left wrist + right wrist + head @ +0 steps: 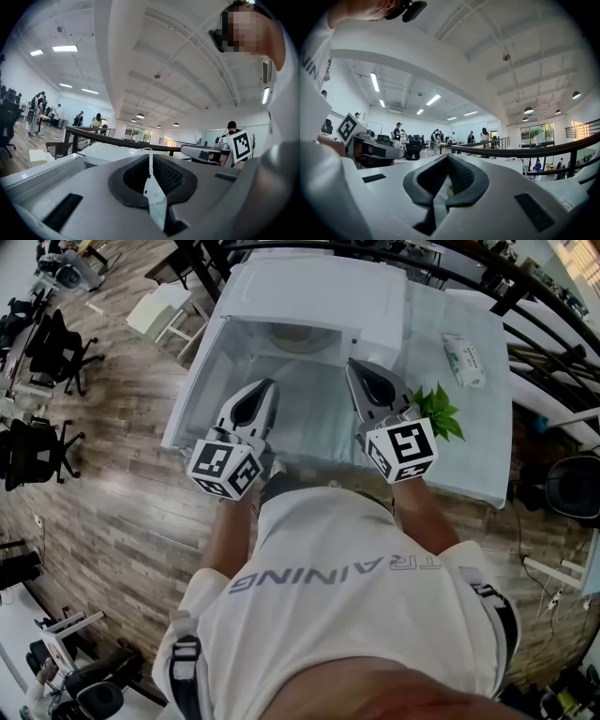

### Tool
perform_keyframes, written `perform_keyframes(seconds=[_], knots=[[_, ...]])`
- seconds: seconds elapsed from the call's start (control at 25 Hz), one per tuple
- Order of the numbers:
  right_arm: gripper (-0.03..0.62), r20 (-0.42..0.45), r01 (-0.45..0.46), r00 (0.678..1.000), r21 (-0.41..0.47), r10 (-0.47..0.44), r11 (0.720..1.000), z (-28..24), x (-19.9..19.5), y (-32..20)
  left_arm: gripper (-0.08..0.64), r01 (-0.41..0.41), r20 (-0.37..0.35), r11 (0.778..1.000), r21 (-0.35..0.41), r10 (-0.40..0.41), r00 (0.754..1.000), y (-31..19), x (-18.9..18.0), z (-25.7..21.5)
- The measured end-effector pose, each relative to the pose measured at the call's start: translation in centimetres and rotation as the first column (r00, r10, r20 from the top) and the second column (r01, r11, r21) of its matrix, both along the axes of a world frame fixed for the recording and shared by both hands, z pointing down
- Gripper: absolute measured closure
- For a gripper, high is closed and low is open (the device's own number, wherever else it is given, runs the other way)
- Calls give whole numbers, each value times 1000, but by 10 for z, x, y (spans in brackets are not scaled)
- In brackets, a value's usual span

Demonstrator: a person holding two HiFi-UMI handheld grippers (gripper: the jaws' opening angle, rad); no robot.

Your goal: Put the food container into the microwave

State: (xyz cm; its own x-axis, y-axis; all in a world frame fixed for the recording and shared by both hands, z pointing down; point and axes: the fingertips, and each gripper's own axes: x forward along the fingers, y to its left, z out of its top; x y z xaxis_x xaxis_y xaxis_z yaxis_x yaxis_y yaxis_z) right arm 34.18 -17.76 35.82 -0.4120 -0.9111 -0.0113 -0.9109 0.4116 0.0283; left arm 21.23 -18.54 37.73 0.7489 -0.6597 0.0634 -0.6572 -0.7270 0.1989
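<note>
White shirt (347, 587); left hand-held gripper (267, 383), right hand-held gripper (352, 363) both closed, empty, facing microwave (319, 296); plant (437, 410) beside right.

The microwave (319, 287) stands open toward the person, and its door (192, 390) swings out on the left, walling off that whole side of the approach. Between the door and the leafy plant (437, 411) on the right runs an open lane of table (473, 465) leading straight to the cavity mouth, which looks unobstructed, though the steep view shows little of its inside. The left gripper (269, 383) and right gripper (352, 363) share this lane side by side, with a gap between them. The plant's leaves crowd just beside the right gripper. A white packet (464, 359) lies farther right, well apart from the mouth.
</note>
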Motion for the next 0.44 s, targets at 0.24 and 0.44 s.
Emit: perform_keyframes(seconds=[0.24, 0.44], knots=[[569, -2, -6, 1000, -18, 6, 1000, 5, -1, -1, 509, -25, -24, 1000, -16, 24, 999, 2, 5, -2], [569, -6, -8, 1000, -23, 8, 1000, 5, -1, -3, 509, -31, -23, 999, -12, 31, 999, -1, 6, -5]])
